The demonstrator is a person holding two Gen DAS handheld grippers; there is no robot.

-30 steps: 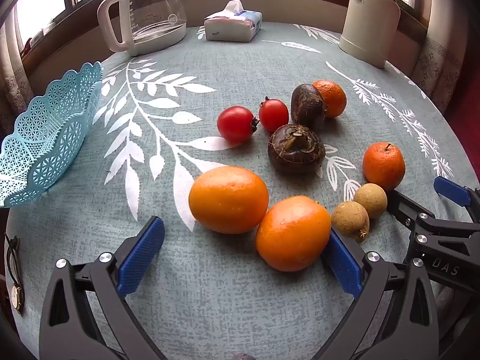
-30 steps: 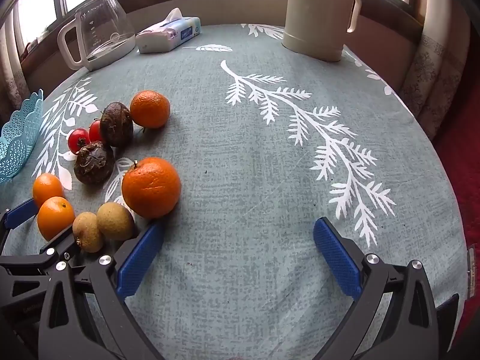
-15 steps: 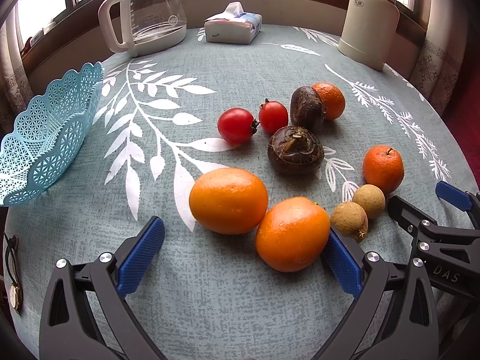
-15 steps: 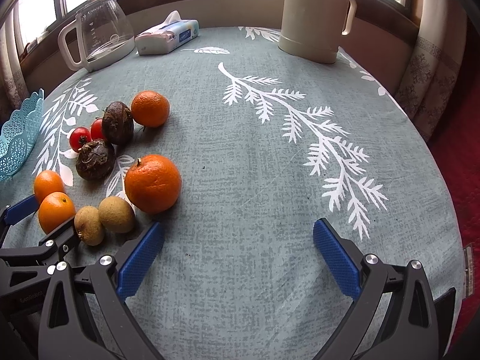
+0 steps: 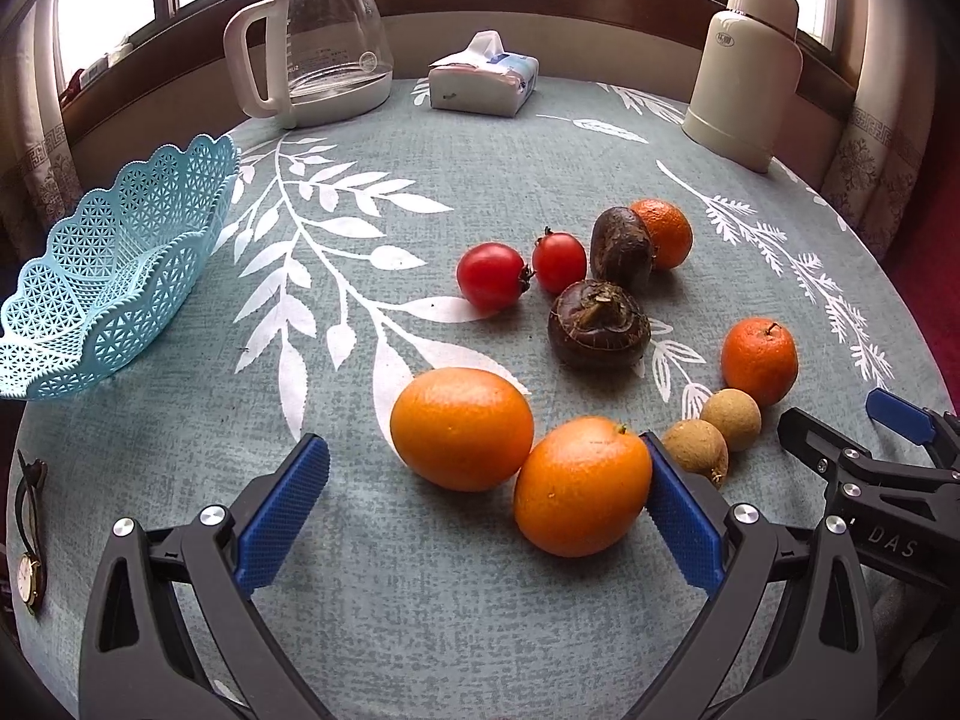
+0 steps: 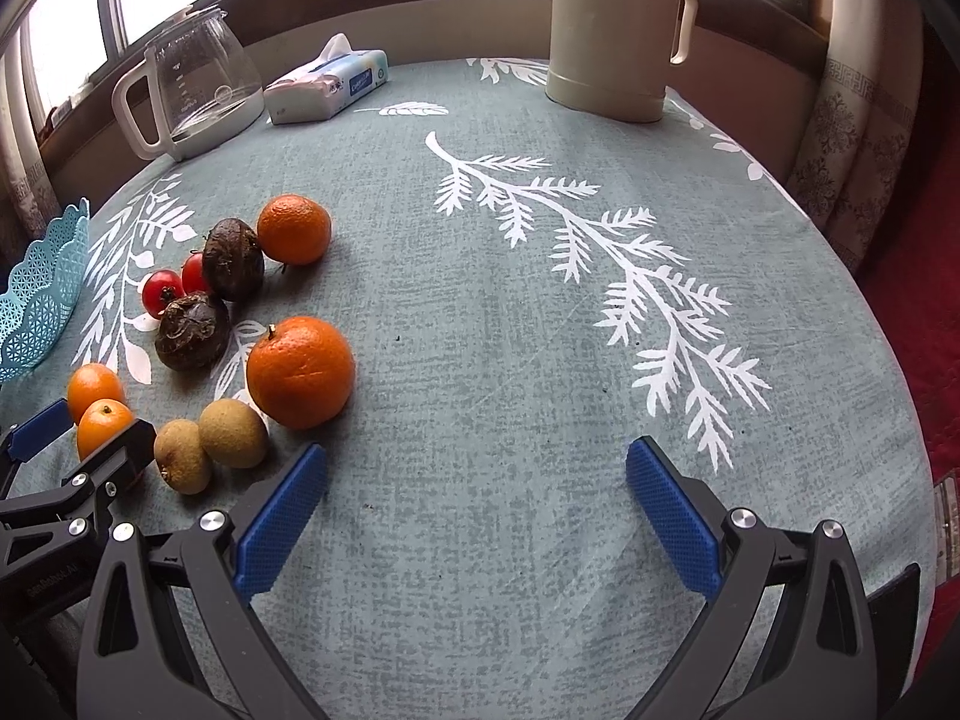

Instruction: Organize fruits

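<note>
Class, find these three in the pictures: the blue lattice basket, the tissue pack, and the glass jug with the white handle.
blue lattice basket (image 5: 150,228), left wrist view, on its scalloped wall.
tissue pack (image 5: 483,84), left wrist view, on its front face.
glass jug (image 6: 198,90), right wrist view, on its clear body.

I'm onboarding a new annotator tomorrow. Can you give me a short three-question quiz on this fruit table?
1. True or false: the light blue lattice plastic basket already holds fruit.
2. How many small red tomatoes lie on the grey-green leaf-print tablecloth?
3. Which tool is closer to the two large oranges: A) left tool, B) right tool?

Key: 1. False, it shows no fruit inside. 2. Two. 3. A; its open fingers flank them, one pad by the nearer orange, while the right tool is open over bare cloth.
</note>
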